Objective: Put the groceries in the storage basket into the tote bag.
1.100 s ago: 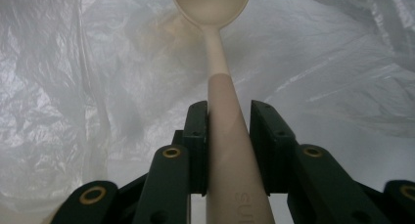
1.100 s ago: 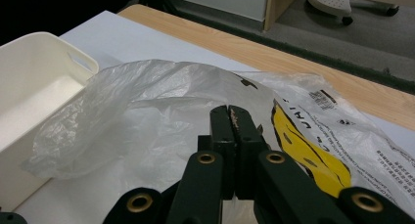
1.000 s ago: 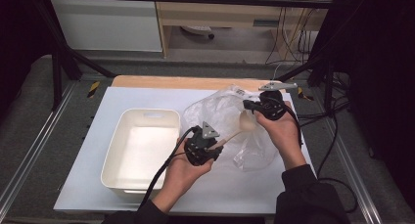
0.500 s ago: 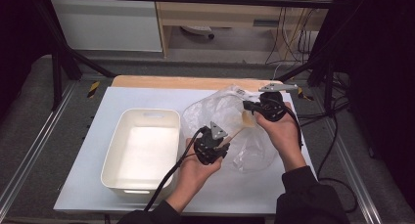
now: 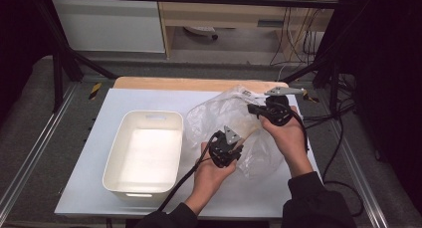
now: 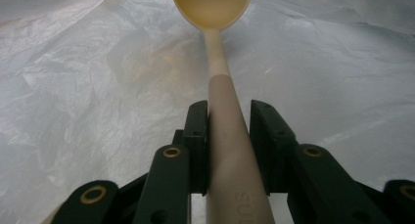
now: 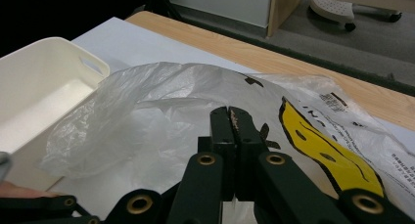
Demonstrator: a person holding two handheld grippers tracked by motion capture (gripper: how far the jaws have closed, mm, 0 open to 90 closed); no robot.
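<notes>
Spoon going into the bag

The left gripper (image 6: 227,136) clamps the handle of a cream plastic spoon (image 6: 221,77), its bowl pushed inside the crinkled clear plastic bag (image 5: 226,116) beside the white rectangular bin (image 5: 144,153). The right gripper (image 7: 230,131), jaws pressed together, pinches the bag's edge (holding the mouth up). Next: push the spoon deeper, then release.

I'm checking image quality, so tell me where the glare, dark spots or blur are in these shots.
High view: the white bin floor glares, room edges fall black. Left gripper view: the spoon handle is soft up close, the plastic bag shines. Right gripper view: sharp jaws, dark top-left corner.
</notes>
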